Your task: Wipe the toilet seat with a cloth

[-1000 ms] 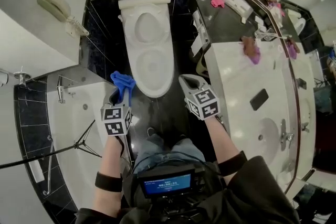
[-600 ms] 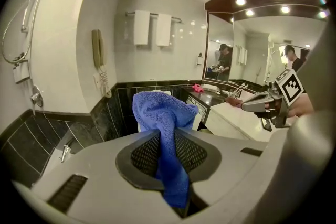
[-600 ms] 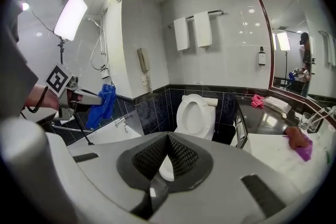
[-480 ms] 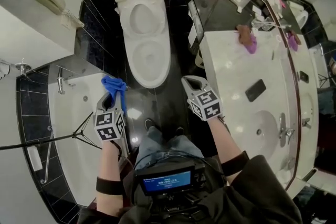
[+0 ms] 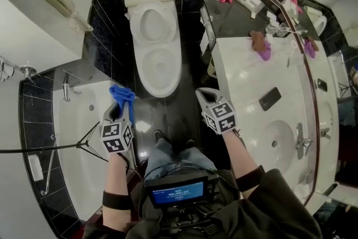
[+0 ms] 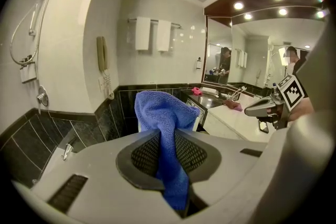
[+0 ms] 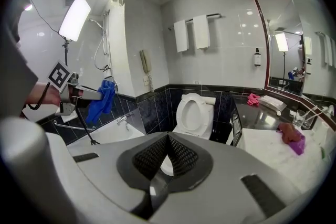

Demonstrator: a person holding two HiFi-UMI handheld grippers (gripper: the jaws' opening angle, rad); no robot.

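Your left hand-held gripper [image 5: 118,106] grasps the blue cloth [image 5: 122,93] near the bathtub [image 5: 78,137] rim, apart from the toilet seat [image 5: 159,67] at the floor [image 5: 168,115] far edge. Your right hand-held gripper [image 5: 204,95] is clenched, empty, beside the tabletop [image 5: 251,81].

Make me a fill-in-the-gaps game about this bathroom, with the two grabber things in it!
1. The left gripper is shut on a ___ cloth.
2. The right gripper is shut and holds ___.
3. The toilet is ___ in colour.
Missing words: blue; nothing; white.
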